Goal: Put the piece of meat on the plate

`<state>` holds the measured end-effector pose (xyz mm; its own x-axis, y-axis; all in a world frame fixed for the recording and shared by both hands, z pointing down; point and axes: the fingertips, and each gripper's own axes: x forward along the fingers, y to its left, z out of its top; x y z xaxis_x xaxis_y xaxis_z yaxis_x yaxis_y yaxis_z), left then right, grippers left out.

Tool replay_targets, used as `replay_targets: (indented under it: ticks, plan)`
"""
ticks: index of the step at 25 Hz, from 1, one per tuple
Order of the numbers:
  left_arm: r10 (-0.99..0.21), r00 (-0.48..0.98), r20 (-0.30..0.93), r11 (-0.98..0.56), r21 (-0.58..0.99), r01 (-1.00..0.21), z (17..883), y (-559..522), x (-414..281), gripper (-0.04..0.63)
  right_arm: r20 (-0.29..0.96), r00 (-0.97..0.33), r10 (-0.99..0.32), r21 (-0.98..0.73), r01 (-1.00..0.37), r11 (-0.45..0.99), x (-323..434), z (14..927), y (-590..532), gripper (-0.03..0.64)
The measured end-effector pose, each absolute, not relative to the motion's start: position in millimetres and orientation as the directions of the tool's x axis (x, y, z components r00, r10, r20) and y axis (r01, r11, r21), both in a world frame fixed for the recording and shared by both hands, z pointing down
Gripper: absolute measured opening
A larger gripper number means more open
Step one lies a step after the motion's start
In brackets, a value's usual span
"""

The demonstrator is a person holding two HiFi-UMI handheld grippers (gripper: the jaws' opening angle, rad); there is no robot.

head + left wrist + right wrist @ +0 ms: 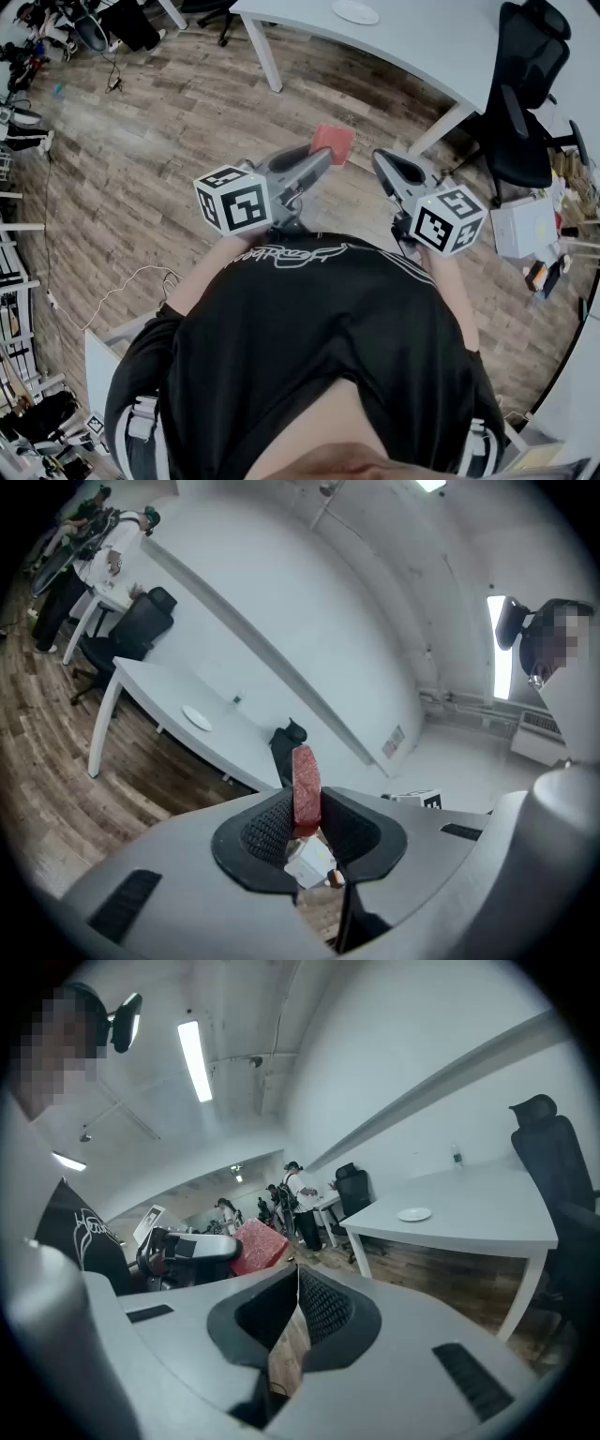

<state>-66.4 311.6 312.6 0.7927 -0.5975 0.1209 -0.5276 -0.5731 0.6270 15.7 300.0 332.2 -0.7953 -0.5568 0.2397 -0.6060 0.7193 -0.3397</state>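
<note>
The piece of meat [332,142] is a flat red slab. My left gripper [322,159] is shut on it and holds it in the air above the wooden floor. In the left gripper view the meat [305,787] stands on edge between the two dark pads. The right gripper view shows it as a red block [260,1245] at the left gripper's tip. My right gripper [386,167] hangs beside it to the right, shut, with nothing between its jaws [298,1288]. The white plate [355,11] lies on the white table [441,47] at the far side, and it appears again as plate [197,717] and plate [413,1214].
A black office chair [523,94] stands right of the table. White boxes [525,227] sit on the floor at the right. A white cable [122,289] runs over the wooden floor at the left. People stand far off [291,1199] near other desks.
</note>
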Motion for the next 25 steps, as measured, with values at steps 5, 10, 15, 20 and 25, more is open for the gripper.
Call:
replay_targets:
  ticks: [5,10,15,20,25]
  plan:
    - [-0.595,0.793,0.130,-0.573,0.624,-0.532,313,314,-66,0.089,0.241,-0.795,-0.556,-0.334,-0.606,0.722,15,329,301,0.012]
    - [-0.592,0.795,0.133,-0.578,0.617,-0.533,310,317,-61,0.088,0.240,-0.793,-0.560,-0.330,-0.609,0.722,18,328,304,0.012]
    - [-0.584,0.800,0.139,-0.585,0.611,-0.533,308,318,-56,0.088,0.224,-0.793,-0.566,-0.354,-0.608,0.711,23,326,304,0.012]
    - [-0.581,0.801,0.142,-0.586,0.611,-0.533,310,317,-53,0.089,0.210,-0.793,-0.571,-0.368,-0.605,0.706,26,325,302,0.012]
    - [-0.584,0.800,0.139,-0.582,0.615,-0.532,315,309,-57,0.089,0.220,-0.791,-0.571,-0.366,-0.610,0.703,22,328,294,0.012]
